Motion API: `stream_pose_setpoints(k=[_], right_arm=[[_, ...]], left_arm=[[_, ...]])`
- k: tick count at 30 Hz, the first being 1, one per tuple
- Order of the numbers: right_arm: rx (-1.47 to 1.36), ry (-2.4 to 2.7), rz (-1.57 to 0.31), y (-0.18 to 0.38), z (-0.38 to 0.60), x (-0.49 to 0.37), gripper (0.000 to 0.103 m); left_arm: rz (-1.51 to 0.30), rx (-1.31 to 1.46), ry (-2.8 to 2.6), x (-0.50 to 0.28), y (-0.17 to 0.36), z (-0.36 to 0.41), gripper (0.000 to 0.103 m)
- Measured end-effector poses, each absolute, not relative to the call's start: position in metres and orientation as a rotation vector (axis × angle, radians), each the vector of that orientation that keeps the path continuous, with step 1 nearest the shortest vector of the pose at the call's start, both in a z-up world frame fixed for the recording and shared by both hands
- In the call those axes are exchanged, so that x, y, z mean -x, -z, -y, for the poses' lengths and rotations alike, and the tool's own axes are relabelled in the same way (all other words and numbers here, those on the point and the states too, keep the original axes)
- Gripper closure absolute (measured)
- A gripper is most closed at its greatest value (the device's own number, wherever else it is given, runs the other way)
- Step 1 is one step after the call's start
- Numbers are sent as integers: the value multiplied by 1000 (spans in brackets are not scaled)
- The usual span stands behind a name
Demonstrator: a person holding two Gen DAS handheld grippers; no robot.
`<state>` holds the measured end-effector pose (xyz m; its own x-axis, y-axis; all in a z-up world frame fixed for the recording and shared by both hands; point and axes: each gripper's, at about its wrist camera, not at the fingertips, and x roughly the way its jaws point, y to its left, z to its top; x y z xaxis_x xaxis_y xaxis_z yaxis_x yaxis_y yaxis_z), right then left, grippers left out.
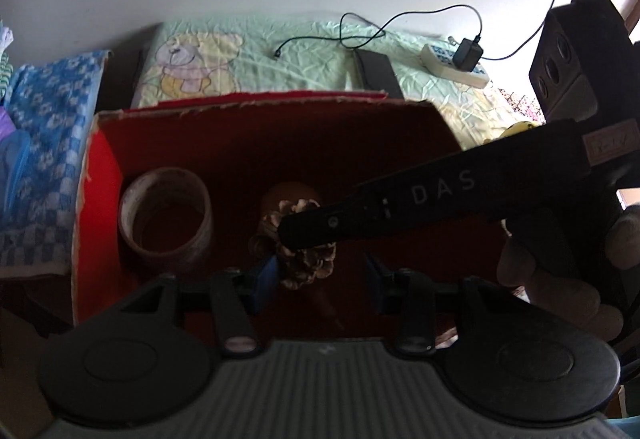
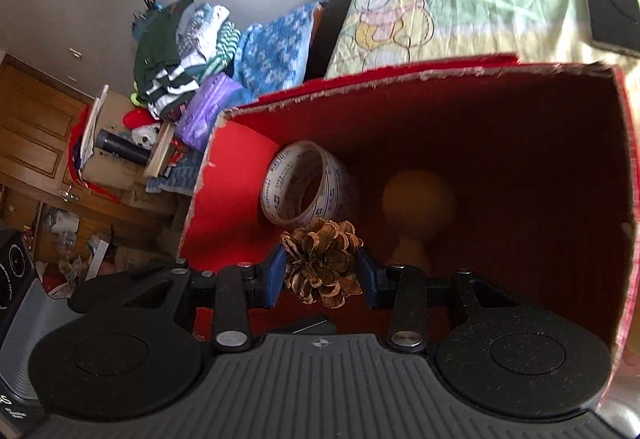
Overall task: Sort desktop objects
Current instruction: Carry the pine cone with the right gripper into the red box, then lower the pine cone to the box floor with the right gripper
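Note:
A brown pine cone (image 2: 320, 265) hangs between the blue pads of my right gripper (image 2: 322, 275), which is shut on it just above the open red cardboard box (image 2: 400, 77). In the box lie a roll of printed tape (image 2: 304, 187) and a round wooden piece (image 2: 418, 207). In the left wrist view the right gripper (image 1: 304, 231) reaches in from the right as a black bar, with the pine cone (image 1: 308, 265) under its tip. My left gripper (image 1: 320, 277) is open over the box (image 1: 280, 105), beside the cone. The tape roll (image 1: 166, 219) stands at the left wall.
Behind the box lies a pale green bear-print cloth (image 1: 280, 55) with a black flat device (image 1: 376, 73), a cable and a power strip (image 1: 456, 65). A blue checked towel (image 1: 52, 143) and folded clothes (image 2: 180, 51) sit to the left. A hand (image 1: 560, 267) holds the right gripper.

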<state>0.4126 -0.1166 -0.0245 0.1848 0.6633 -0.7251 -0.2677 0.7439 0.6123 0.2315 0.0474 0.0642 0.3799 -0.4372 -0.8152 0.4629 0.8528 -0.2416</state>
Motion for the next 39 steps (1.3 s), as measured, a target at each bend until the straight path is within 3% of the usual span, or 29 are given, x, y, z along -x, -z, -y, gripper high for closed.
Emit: stream_pose_setpoints(k=[15,20,39], right_arm=[[-400,-626,-1468,72,72,-442,60],[-381,-631,-1523,77,70,-444,59],[-527,-741,-1518,84,90,-443,58]], left_arm=[[-1208,-68,488,-259,-23,-75,61],[-1214,-84,483,-251,-25,-72,55],[-1199,-75,441,-239,-34,-63,53]])
